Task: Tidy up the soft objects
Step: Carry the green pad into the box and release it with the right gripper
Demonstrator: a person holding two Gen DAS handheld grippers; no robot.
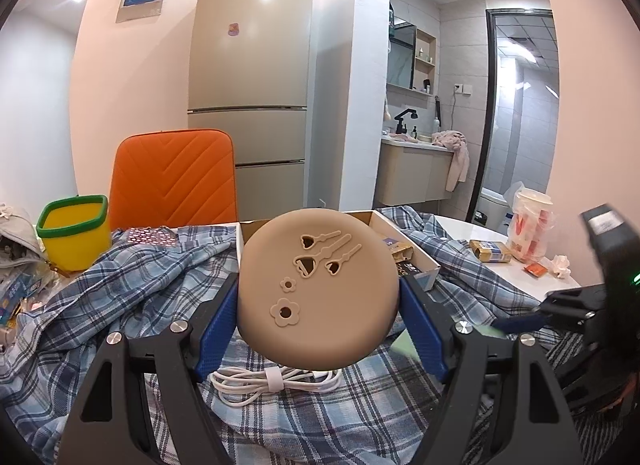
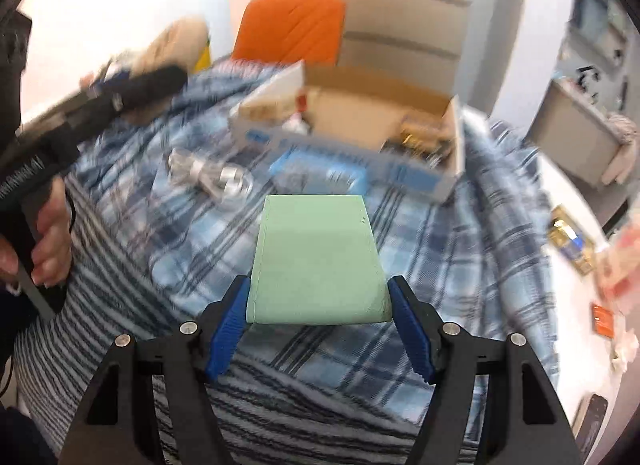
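Observation:
My left gripper [image 1: 319, 297] is shut on a round tan soft case [image 1: 318, 289] with heart and flower cut-outs, held above a blue plaid cloth [image 1: 132, 305]. My right gripper [image 2: 318, 305] is shut on a mint green pouch [image 2: 316, 261], held over the same plaid cloth [image 2: 460, 249]. The right gripper also shows at the right edge of the left wrist view [image 1: 520, 323]. The left gripper shows blurred at the upper left of the right wrist view [image 2: 132, 89].
An open cardboard box [image 2: 360, 125] holding small items sits on the cloth. A coiled white cable [image 1: 276, 383] lies below the tan case. A yellow bin [image 1: 74, 233] and orange chair [image 1: 176, 181] stand behind. A bagged cup [image 1: 530, 225] and packets sit on the white table at right.

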